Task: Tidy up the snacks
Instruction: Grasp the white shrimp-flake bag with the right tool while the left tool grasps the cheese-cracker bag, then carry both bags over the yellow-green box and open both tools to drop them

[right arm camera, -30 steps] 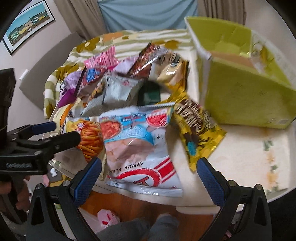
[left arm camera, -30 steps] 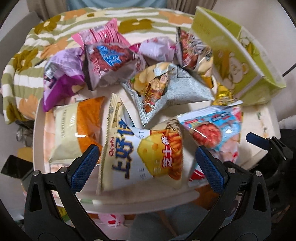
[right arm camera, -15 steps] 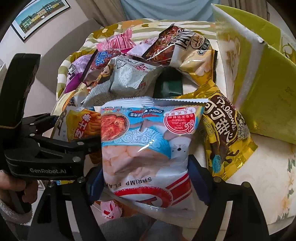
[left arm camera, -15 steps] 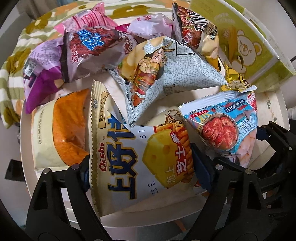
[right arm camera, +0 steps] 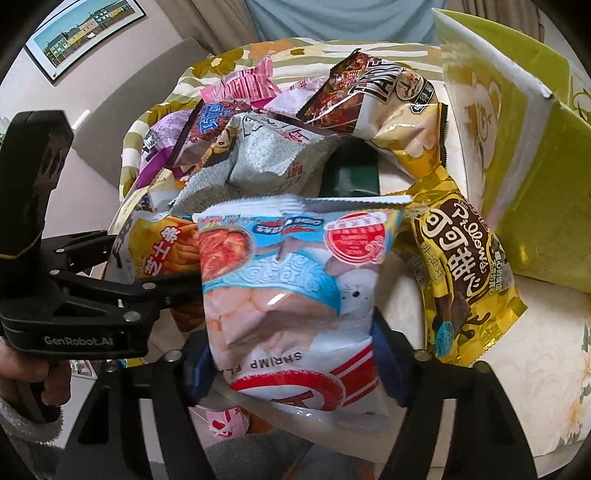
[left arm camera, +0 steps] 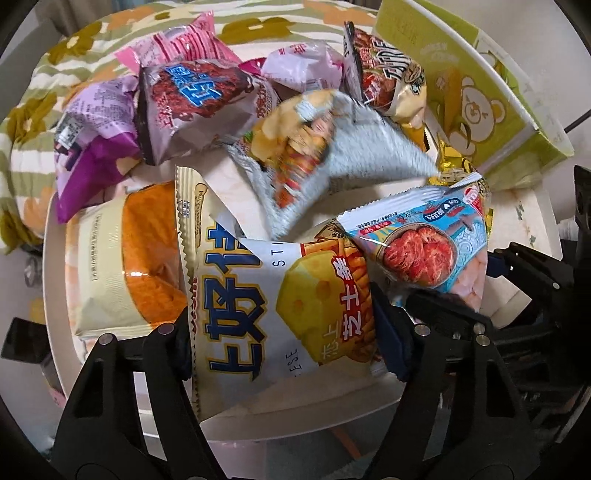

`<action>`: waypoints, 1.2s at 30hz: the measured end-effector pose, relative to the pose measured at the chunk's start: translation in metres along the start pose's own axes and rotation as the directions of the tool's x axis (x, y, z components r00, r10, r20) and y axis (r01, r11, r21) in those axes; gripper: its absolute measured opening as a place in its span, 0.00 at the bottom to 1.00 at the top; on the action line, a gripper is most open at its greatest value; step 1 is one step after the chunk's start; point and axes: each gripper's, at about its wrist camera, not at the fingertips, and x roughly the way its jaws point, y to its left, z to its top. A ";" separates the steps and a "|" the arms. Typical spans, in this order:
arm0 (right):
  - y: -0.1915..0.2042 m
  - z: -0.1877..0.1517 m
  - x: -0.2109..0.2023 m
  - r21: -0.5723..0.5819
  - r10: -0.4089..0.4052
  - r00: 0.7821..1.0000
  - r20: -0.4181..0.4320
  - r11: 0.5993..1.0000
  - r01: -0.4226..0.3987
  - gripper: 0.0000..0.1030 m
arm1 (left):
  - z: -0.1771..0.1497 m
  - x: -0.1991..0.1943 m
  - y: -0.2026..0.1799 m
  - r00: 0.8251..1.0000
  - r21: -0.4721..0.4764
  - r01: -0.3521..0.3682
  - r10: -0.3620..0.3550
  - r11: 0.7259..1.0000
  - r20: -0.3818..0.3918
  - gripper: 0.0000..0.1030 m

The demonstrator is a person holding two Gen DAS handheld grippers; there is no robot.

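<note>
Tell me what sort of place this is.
Probably a home living room: a framed picture on the wall, a floral blanket behind the table, and curtains at the back.

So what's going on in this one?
A person is sorting a heap of snack bags on a round table, a claw in each hand. The left claw has just closed on the cheese sticks bag; the right claw has just closed on the shrimp chips bag. Both bags still sit at the table's near edge, and the green box stands open behind.
</note>
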 end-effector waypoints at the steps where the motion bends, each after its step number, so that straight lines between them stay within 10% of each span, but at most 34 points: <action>1: 0.000 0.001 -0.001 0.007 0.000 1.000 0.003 1.000 0.000 0.59 | -0.001 -0.003 0.001 1.000 -0.002 0.004 -0.004 1.000 0.004 0.70; 20: 0.038 -0.002 -0.094 0.080 -0.124 0.973 0.195 0.991 0.110 0.54 | -0.014 -0.110 0.000 0.979 0.071 0.062 -0.074 0.996 0.191 0.70; 36: -0.065 0.088 -0.209 0.178 -0.255 0.897 0.360 0.963 0.203 0.54 | 0.147 -0.137 -0.112 0.929 0.148 0.106 -0.151 0.983 0.337 0.70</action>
